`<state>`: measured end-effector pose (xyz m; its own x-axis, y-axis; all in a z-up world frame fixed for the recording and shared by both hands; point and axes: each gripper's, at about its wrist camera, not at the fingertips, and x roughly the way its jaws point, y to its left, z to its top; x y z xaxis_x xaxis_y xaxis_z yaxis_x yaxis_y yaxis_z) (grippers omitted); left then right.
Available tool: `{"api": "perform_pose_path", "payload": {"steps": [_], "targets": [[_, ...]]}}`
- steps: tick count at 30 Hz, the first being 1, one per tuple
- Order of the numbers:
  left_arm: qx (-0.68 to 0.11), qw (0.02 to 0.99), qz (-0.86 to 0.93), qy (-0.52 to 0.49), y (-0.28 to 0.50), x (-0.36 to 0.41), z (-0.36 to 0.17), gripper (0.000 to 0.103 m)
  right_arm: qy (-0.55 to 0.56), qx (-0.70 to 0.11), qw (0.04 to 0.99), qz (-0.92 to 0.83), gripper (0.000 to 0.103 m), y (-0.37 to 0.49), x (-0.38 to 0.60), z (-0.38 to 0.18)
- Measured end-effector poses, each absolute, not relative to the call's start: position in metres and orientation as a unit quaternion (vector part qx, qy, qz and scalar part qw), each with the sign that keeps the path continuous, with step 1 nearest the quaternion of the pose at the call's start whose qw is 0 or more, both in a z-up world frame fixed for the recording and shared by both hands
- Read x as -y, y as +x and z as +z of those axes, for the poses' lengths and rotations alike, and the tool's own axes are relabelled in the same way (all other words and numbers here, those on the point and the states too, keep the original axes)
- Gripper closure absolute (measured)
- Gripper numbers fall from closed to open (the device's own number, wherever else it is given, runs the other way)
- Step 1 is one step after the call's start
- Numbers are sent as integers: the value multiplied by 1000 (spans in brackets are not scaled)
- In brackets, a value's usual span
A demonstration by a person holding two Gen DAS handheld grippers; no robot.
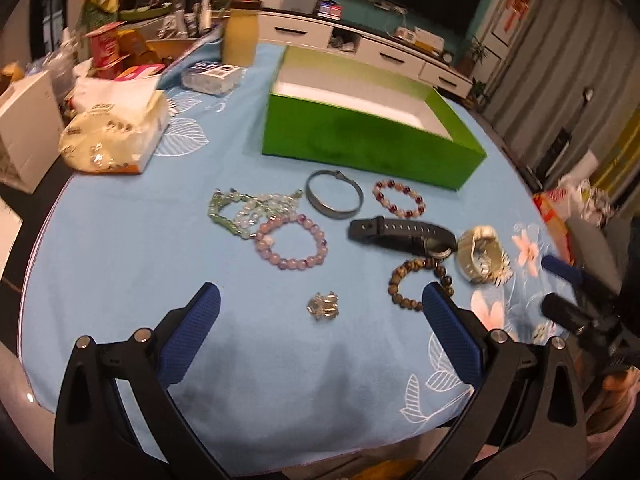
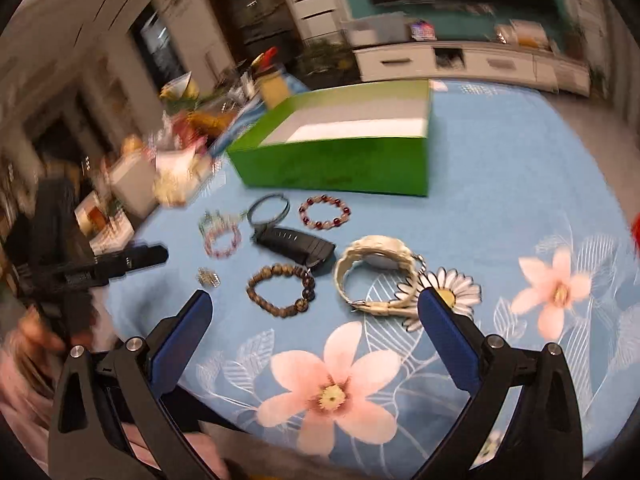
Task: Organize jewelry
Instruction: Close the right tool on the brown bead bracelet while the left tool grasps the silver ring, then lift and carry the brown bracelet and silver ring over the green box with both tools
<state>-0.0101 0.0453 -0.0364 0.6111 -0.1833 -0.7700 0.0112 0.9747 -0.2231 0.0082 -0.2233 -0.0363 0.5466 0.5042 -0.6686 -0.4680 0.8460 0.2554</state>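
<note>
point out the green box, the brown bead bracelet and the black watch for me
green box (image 1: 368, 142): left wrist view, front wall.
brown bead bracelet (image 2: 256, 294): right wrist view, beads on its left side.
black watch (image 1: 400, 232): left wrist view, middle of strap.

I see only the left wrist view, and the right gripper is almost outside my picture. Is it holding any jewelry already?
Observer: No. The right gripper is open, with nothing between its fingers.
Operator: Which piece lies closest in front of it?
Observer: The cream watch, lying on its side just ahead of the right finger.
Operator: I see something white and blurred beside that watch. What is it?
Observer: A daisy pin with white petals, beside the watch strap and partly hidden by the right finger.
</note>
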Motion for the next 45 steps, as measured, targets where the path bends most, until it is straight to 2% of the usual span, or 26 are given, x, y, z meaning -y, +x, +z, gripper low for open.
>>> {"api": "perform_pose_path", "payload": {"steps": [2, 5, 7, 10, 12, 15, 20, 27, 30, 32, 34, 39, 45], "targets": [[-437, 896, -47, -66, -9, -37, -41, 2, -29, -384, 880, 277, 1, 6, 203, -41], [-431, 900, -48, -38, -8, -28, -46, 2, -44, -391, 874, 285, 1, 7, 191, -54], [-431, 900, -53, -35, -6, -25, -49, 9, -31, -403, 866, 294, 3, 12, 187, -63], [-439, 897, -54, -27, 1, -22, -58, 23, -15, -414, 857, 306, 15, 17, 183, -72], [-443, 895, -54, -23, 3, -21, -63, 28, -4, -422, 849, 317, 22, 18, 180, -76], [-443, 895, -55, -12, 6, -19, -69, 34, -2, -423, 846, 325, 27, 16, 178, -80], [-452, 890, -63, 2, 10, -13, -80, 51, -14, -433, 844, 316, 39, 22, 167, -91], [-444, 893, -62, 24, 9, -9, -86, 53, -21, -417, 861, 291, 51, 33, 164, -97], [-439, 896, -63, 27, 8, -10, -86, 61, -42, -407, 868, 282, 59, 33, 161, -98], [-436, 897, -64, 28, 7, -10, -86, 69, -47, -406, 871, 274, 71, 35, 161, -98], [-431, 900, -66, 29, 7, -8, -86, 79, -58, -405, 876, 257, 89, 38, 163, -99], [-417, 906, -71, 21, 5, -7, -87, 90, -84, -398, 883, 235, 92, 40, 157, -99], [-424, 902, -88, -14, 3, -18, -84, 90, -62, -391, 885, 243, 93, 35, 160, -94]]}}
